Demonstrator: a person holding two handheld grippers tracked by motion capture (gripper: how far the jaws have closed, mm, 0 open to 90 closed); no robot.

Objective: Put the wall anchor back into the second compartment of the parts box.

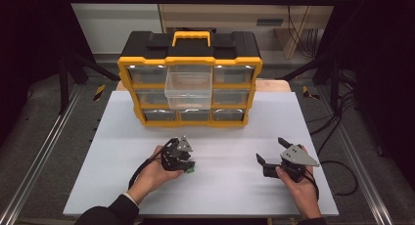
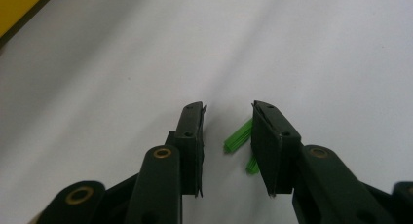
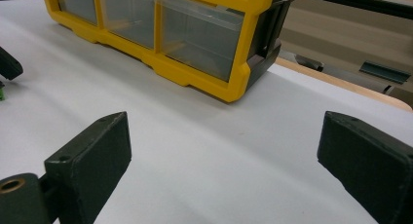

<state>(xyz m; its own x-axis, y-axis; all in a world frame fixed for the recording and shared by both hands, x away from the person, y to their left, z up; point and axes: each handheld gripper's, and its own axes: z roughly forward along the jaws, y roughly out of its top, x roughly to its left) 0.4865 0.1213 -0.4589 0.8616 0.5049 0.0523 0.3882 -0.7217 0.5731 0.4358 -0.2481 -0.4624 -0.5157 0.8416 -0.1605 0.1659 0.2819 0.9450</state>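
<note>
here our left gripper (image 2: 228,118) straddles the green plastic pieces (image 2: 238,136), jaws apart; our right gripper (image 3: 224,151) gapes wide.

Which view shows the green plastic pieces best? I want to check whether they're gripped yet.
The left gripper view: the green pieces lie between its jaws, a gap at the left jaw. The high view shows a green speck under the left gripper.

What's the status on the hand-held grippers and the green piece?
Left hand-held gripper low over the green piece, jaws part-closed around it, gap still on one side. Right hand-held gripper open, empty. Organizer has one drawer pulled out; nothing in the way.
</note>
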